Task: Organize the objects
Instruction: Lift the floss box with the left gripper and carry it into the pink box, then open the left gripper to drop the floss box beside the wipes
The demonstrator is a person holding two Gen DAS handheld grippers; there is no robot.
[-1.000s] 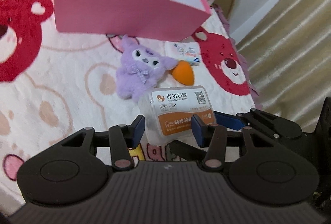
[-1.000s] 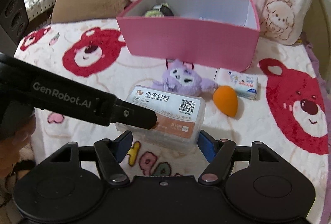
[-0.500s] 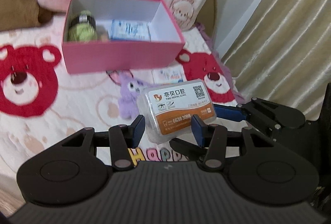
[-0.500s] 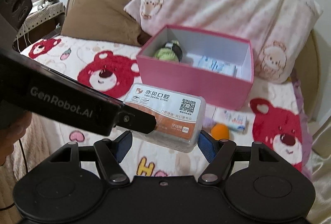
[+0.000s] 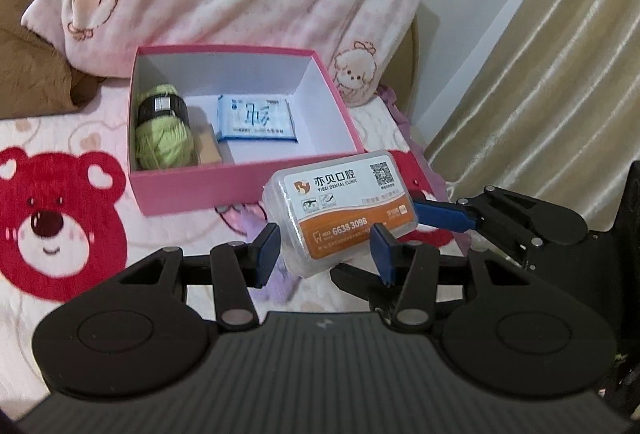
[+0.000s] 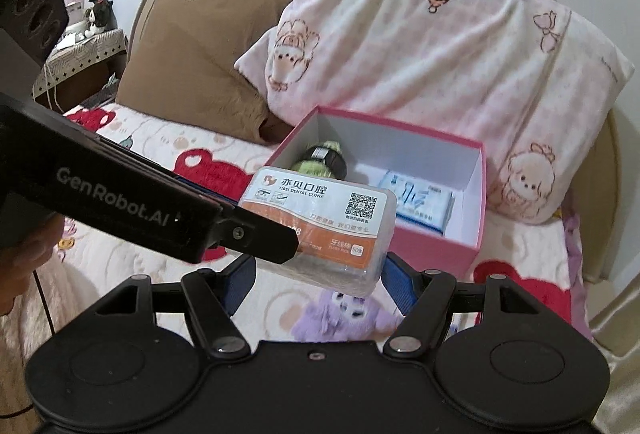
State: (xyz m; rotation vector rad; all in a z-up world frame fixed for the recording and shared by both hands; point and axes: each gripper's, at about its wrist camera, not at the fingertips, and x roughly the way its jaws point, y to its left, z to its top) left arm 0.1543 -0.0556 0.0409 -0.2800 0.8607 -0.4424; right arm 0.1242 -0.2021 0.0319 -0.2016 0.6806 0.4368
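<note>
Left gripper (image 5: 326, 249) clamps the clear floss-pick box (image 5: 340, 207) across its short sides, held in the air in front of the pink box (image 5: 248, 185). Right gripper (image 6: 320, 276) pinches the same floss box along its long ends. Inside the pink box: green yarn (image 5: 162, 137) at left, blue packet (image 5: 256, 117) mid. Purple plush (image 6: 344, 318) lies on the bear blanket (image 5: 60, 226) below.
</note>
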